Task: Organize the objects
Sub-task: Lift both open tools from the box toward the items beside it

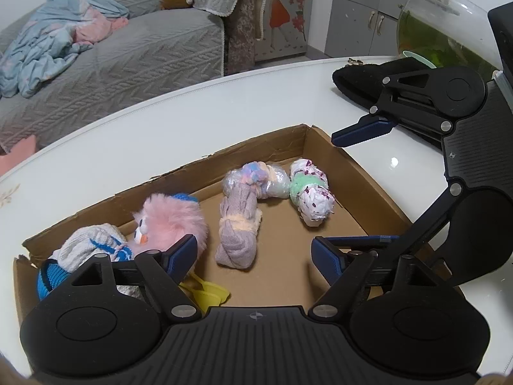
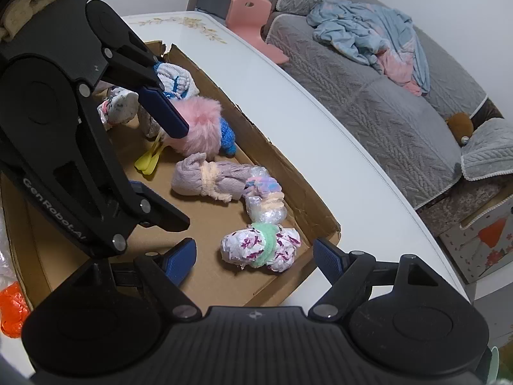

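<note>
A shallow cardboard tray lies on a white table and holds several bundles. There is a pink fluffy toy, a lilac rolled sock, a pastel plastic-wrapped bundle, a white and purple flowered bundle with a green band, and a white and blue knit roll. My left gripper is open and empty over the tray. My right gripper is open and empty around the flowered bundle's near side.
A yellow plastic piece lies in the tray. A fish bowl and a black cloth stand at the table's far right. An orange wrapper lies left of the tray. A grey sofa is beyond the table.
</note>
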`<state>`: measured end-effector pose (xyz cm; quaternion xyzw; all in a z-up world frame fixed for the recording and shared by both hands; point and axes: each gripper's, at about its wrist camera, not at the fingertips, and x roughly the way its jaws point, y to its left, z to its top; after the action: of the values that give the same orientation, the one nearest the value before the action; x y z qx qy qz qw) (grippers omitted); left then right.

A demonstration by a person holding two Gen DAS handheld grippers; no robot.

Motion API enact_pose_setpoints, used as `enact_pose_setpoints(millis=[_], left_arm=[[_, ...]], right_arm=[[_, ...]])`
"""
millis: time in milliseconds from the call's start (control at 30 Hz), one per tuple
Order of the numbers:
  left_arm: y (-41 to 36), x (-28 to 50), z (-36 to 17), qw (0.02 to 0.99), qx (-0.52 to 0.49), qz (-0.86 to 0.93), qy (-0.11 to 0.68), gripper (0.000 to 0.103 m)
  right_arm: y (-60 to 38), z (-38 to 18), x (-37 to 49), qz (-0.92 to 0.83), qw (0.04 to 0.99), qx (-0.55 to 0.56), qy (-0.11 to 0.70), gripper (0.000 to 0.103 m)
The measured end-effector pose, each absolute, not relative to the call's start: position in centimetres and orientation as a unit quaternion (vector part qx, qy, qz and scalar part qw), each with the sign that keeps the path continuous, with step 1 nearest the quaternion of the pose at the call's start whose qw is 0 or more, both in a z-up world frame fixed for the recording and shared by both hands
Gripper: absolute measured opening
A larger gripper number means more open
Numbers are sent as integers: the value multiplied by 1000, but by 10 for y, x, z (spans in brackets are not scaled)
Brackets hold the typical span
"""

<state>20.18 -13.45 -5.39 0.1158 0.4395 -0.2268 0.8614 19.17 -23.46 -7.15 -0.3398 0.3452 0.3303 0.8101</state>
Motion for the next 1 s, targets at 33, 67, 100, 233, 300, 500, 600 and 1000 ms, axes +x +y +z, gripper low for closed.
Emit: enact_pose_setpoints(millis=[33, 67, 100, 233, 300, 500, 600, 1000], left_arm=[[-134, 201, -53, 861, 114, -227, 440, 84], [-134, 200, -52, 861, 111, -226, 441, 84], [-133, 199, -51, 862, 109, -227, 440, 84], [-131, 193, -46, 863, 107, -228, 438, 84], [-130, 191, -44, 862, 107, -228, 439, 85], [-128, 180, -38, 864, 113, -227, 436, 85], [-125, 175, -34, 865, 111, -228, 433, 85], [-108, 152, -25, 868, 113, -235, 422, 85]], right_arm=[[-235, -71, 191, 330, 811, -339, 345, 77], [-235, -70, 190, 330, 811, -338, 345, 77], [-234, -70, 189, 331, 810, -339, 345, 77], [-234, -67, 185, 330, 811, -340, 343, 79], [-234, -66, 183, 331, 812, -339, 342, 80], [-234, -61, 176, 330, 813, -340, 339, 80], [-234, -59, 173, 327, 814, -341, 338, 81], [-226, -48, 153, 314, 819, -344, 335, 82]])
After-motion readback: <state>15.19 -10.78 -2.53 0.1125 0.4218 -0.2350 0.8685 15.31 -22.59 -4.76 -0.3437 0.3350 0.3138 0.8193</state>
